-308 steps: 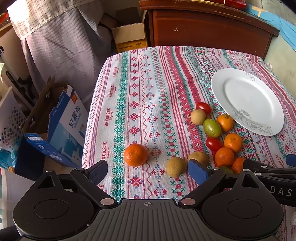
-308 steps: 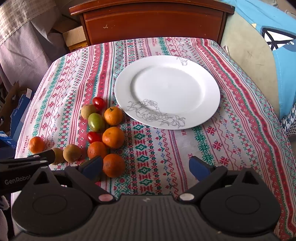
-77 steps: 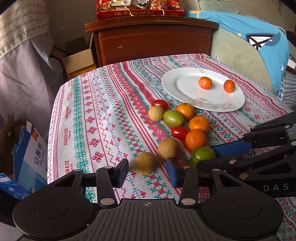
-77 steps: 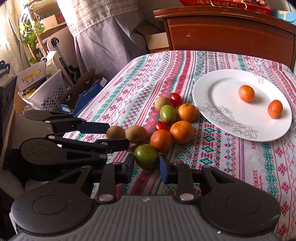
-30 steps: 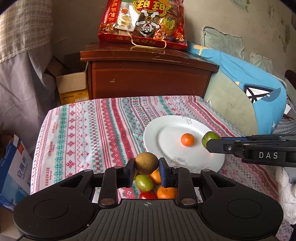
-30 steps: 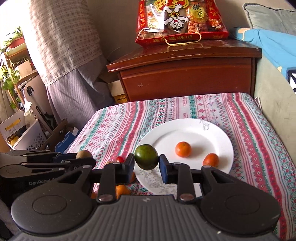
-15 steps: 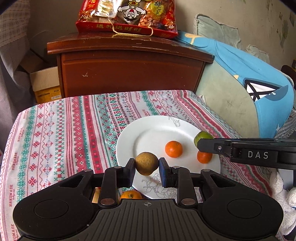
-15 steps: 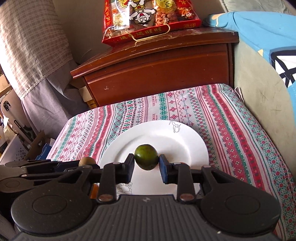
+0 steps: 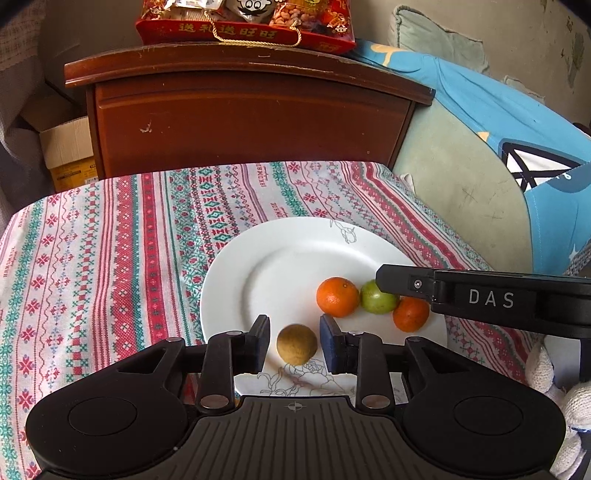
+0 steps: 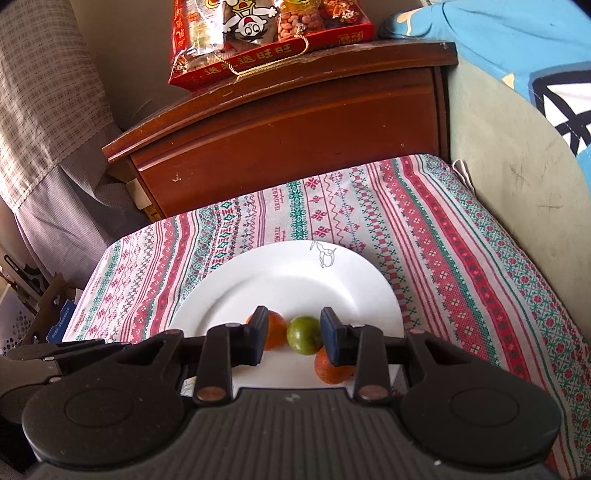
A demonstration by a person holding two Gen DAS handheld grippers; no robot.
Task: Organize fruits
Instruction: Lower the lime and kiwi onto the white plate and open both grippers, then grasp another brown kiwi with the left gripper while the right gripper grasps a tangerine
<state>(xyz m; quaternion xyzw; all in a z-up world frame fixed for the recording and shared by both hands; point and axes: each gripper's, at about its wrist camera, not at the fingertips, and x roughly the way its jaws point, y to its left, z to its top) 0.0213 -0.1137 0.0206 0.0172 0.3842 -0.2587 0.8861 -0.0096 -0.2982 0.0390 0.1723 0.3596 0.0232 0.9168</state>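
Place: you are working in a lived-in home room.
Table: a stitched-pattern tablecloth [image 9: 110, 236] under a white plate [image 9: 236, 280].
Furniture: a dark wooden cabinet [image 9: 251, 118] just behind your table.
On top: a red snack gift bag [image 10: 266, 40].
Clutter: a cardboard box [image 9: 66, 151], blue bedding [image 9: 517, 122], hanging checked cloth [image 10: 44, 92].

On the table [image 9: 110, 236] we see the plate [image 9: 266, 254] toward the near right part, well in from the far edge. On the plate, three fruits cluster near its right rim: a mandarin [image 9: 337, 296] on the left, touching a lime [image 9: 376, 297] in the middle, and a second mandarin [image 9: 410, 314] just right and nearer. A kiwi [image 9: 296, 344] lies at the plate's near edge, left of that cluster and apart from it. Behind the table's far edge stands a cabinet [image 9: 251, 118], with a snack bag [image 9: 243, 22] on top. A cardboard box [image 9: 66, 147] sits left of the cabinet, and a cushion [image 9: 517, 147] lies beyond the table's right edge.
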